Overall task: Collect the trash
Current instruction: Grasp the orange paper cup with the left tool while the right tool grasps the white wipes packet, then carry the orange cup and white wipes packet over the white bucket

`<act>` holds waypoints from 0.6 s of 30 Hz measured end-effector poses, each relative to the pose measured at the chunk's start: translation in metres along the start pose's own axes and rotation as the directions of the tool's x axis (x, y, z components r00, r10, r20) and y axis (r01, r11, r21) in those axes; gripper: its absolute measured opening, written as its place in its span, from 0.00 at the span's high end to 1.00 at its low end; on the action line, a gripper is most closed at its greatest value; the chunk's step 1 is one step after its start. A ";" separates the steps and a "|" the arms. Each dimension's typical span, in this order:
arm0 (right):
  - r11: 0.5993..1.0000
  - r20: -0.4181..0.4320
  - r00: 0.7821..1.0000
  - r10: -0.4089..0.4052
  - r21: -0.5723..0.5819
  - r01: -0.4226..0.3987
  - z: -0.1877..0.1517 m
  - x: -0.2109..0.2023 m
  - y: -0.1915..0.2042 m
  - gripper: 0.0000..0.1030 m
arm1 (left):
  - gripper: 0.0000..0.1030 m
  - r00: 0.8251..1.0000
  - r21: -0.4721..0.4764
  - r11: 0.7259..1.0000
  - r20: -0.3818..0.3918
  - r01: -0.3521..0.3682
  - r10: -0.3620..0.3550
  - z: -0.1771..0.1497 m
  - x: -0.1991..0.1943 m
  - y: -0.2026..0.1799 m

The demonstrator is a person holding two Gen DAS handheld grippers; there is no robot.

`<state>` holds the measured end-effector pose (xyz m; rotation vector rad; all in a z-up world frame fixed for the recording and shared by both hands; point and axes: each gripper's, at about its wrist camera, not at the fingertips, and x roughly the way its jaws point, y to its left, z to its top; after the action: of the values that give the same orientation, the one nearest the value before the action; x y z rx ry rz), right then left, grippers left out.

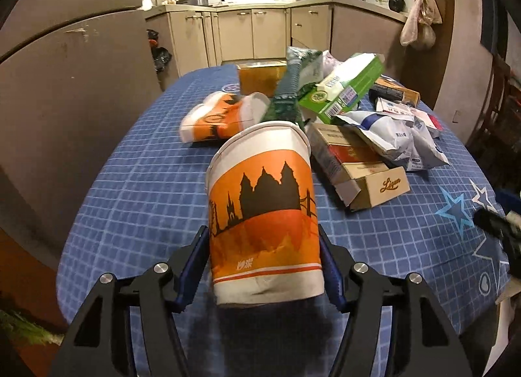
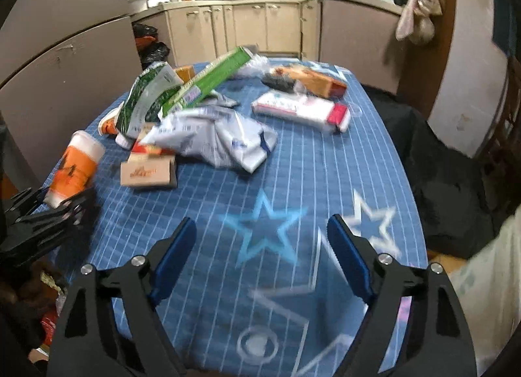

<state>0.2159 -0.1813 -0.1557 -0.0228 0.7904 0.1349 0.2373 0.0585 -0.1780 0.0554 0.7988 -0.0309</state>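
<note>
A table (image 1: 136, 181) under a blue grid-patterned cloth with printed stars fills the middle of both views, with beige kitchen cabinets (image 1: 260, 32) across the upper part of each frame. A heap of trash sits in the upper centre and right of the left wrist view: a green and white carton (image 1: 345, 87) tilted on top, a crumpled white plastic bag (image 1: 394, 139) just right of centre, a tan box (image 1: 381, 186) below it, and a second orange paper cup (image 1: 215, 119) lying on its side at centre left. In the right wrist view the same heap lies in the upper left, with a white and red packet (image 2: 302, 110) apart from it at upper centre right.

The left gripper (image 1: 265, 263), at the bottom centre of its view, is clenched on an orange paper cup (image 1: 263, 214) printed with a dark skyline; the blue pads (image 1: 192, 266) press both sides of the cup's lower half, rim pointing away. In the right wrist view this cup (image 2: 73, 168) appears at the left edge.

The right gripper (image 2: 260, 259), bottom centre of its view, is released, jaws spread wide over the star print with nothing between them.
</note>
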 end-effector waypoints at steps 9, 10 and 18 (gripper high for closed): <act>0.974 -0.013 0.976 0.217 -0.070 -0.217 0.062 0.062 -0.015 0.23 | 0.38 1.000 -0.011 1.000 0.016 0.011 -0.011 0.006 -0.009 0.004; 0.966 -0.037 0.970 0.242 -0.081 -0.244 0.067 0.071 -0.015 0.23 | 0.38 1.000 -0.016 1.000 0.009 0.011 -0.011 0.006 -0.007 0.005; 0.890 -0.140 0.886 0.443 -0.046 -0.453 0.077 0.116 -0.032 0.44 | 0.38 1.000 -0.040 0.999 -0.010 0.012 -0.012 0.008 0.000 0.009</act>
<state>0.3552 -0.1949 -0.1841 0.0805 0.9068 0.6110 0.2434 0.0670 -0.1719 0.0131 0.8093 -0.0260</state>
